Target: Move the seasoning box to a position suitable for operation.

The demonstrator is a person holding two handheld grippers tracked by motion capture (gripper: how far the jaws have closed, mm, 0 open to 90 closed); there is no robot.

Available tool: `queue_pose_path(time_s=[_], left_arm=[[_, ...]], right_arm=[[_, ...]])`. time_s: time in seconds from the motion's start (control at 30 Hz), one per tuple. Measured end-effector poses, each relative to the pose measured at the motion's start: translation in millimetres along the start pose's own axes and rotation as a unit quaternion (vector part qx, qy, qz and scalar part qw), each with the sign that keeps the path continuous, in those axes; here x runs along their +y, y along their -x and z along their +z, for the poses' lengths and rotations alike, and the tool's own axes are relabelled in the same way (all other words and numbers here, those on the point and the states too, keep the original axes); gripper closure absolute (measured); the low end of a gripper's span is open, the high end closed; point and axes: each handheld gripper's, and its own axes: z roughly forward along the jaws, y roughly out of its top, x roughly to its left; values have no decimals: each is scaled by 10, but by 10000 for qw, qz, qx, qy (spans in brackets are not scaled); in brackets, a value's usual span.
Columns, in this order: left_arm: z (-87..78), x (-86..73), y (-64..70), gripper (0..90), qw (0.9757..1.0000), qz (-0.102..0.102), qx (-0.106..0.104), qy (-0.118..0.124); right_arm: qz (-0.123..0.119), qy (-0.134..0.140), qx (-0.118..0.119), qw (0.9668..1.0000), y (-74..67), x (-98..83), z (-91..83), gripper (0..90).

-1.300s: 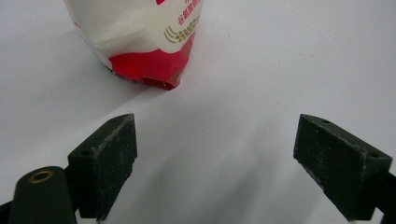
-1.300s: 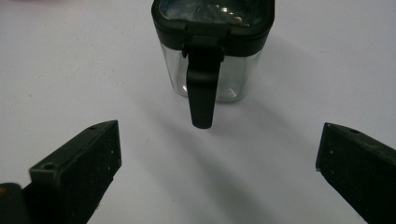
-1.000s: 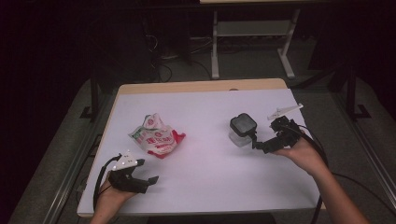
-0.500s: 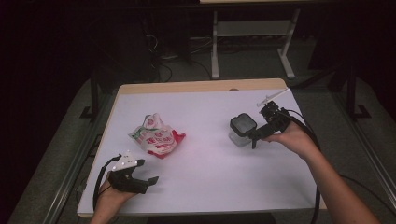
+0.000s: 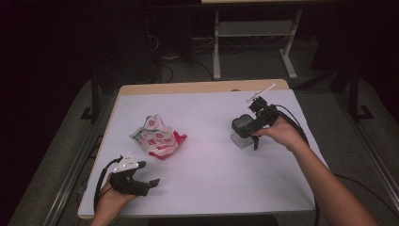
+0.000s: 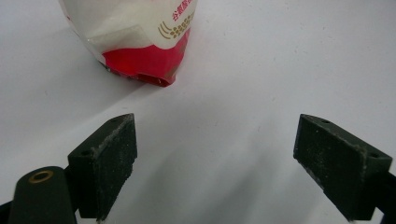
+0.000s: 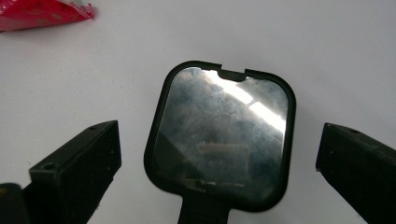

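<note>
1. The right tongs [image 7: 219, 177] stand wide apart, one jaw on either side of the black-framed container [image 7: 219, 135], touching neither flank.
2. In the high view these right tongs [image 5: 249, 134] hover just over the container [image 5: 242, 129], which sits on the white tabletop [image 5: 211, 179], well apart from the snack bag [image 5: 157, 139] and on the side of it nearer the right hand.
3. The left tongs [image 6: 219, 172] are also spread open with nothing between them; they point at the snack bag [image 6: 135, 37] from just short of its red bottom edge.
4. In the high view the left tongs [image 5: 146, 181] rest low on the tabletop, nearer the person than the snack bag.
5. The step in hand looks like a grasp of the container. To do it well, I would keep the jaws level with the frame's two long sides, lower until the pads [image 7: 79, 163] sit beside the frame rather than above the glossy top, then close evenly so it does not twist or skid.
6. The container is a rounded square with a black rim, a small notch in its far edge and a shiny, reflective top that looks smeared; from above, a clear or pale body shows beneath the dark top.
7. That glossy face would likely be slippery, so gripping the rim seems safer.
</note>
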Motion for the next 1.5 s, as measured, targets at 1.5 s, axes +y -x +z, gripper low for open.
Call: queue_pose_path(time_s=[1.5], left_arm=[[20, -2, 14, 136, 9999, 35, -102, -45]], right_arm=[[77, -716, -253, 9971, -7, 147, 407, 149]])
